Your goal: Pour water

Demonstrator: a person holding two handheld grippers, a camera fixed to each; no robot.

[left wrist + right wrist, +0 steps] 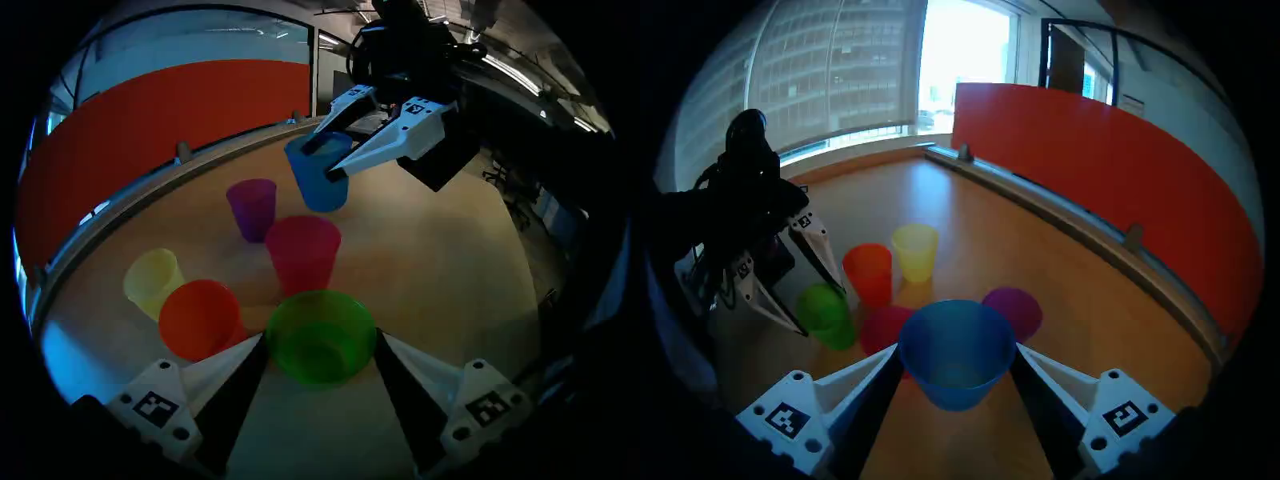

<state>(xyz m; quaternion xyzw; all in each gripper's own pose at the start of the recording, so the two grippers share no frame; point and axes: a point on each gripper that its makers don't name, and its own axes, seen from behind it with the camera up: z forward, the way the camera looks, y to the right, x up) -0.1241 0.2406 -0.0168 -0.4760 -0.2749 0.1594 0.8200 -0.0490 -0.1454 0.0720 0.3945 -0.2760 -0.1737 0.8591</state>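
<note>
A green cup (320, 320) stands low in the left gripper view, and my left gripper (320, 342) is shut on it, one finger on each side. Across the table my right gripper (330, 158) is shut on a blue cup (318, 180), which leans slightly. In the right gripper view the blue cup (956, 352) sits between my right gripper (958, 346) fingers with its mouth towards the camera. Farther off there, the left gripper (822, 312) holds the green cup (826, 318). I cannot tell if either cup holds water.
Purple (253, 206), pink (304, 252), yellow (152, 280) and orange (200, 318) cups stand together on the wooden table (448, 264) between the grippers. A red partition (160, 136) with a raised ledge (176, 180) runs along one table edge. Bare wood lies to the right.
</note>
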